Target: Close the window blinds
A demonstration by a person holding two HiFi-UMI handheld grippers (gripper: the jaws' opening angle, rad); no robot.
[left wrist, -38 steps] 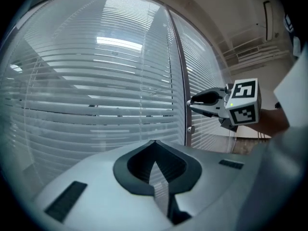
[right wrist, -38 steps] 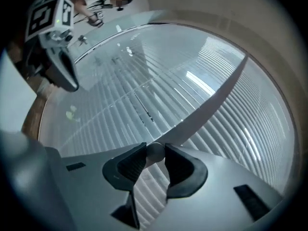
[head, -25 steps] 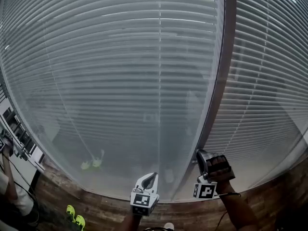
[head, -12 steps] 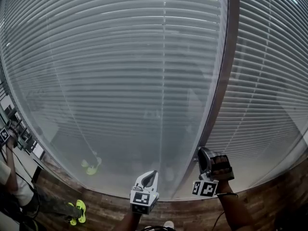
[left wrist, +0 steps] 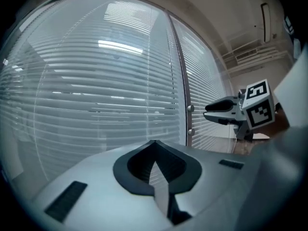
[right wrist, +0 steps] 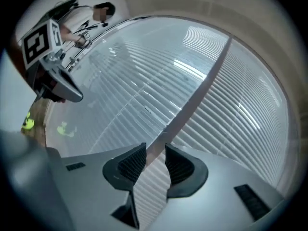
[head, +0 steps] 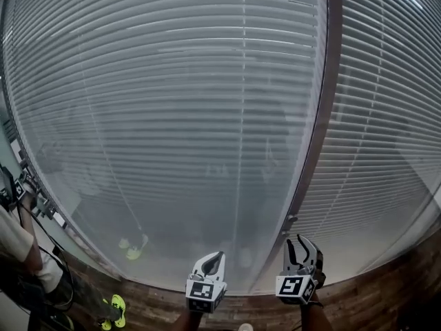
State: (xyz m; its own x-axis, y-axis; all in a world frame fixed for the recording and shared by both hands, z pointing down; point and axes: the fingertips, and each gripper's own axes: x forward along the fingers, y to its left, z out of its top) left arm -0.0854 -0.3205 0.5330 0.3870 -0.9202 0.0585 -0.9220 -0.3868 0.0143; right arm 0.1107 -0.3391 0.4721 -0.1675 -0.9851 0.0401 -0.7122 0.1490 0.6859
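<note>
The slatted window blinds (head: 172,116) fill the head view, with a second panel (head: 386,116) right of a brown mullion (head: 324,116). A thin cord (head: 241,150) hangs down the left panel. My left gripper (head: 213,257) is low at the centre, short of the blinds, its jaws shut with nothing in them. In its own view the left gripper (left wrist: 154,143) points at the blinds (left wrist: 96,90). My right gripper (head: 301,248) stands open below the mullion, holding nothing. Seen from the right gripper (right wrist: 155,150) itself, the mullion (right wrist: 192,100) shows through the gap.
A person (head: 21,247) stands at the lower left by some equipment, with yellow-green shoes (head: 114,309) on the floor. A brown wall strip (head: 372,302) runs under the window. Two small knobs (left wrist: 190,108) sit on the mullion.
My right gripper has come down from the mullion and turned so both open jaws face the blinds. The left gripper has hardly moved. The person at the left has shifted.
</note>
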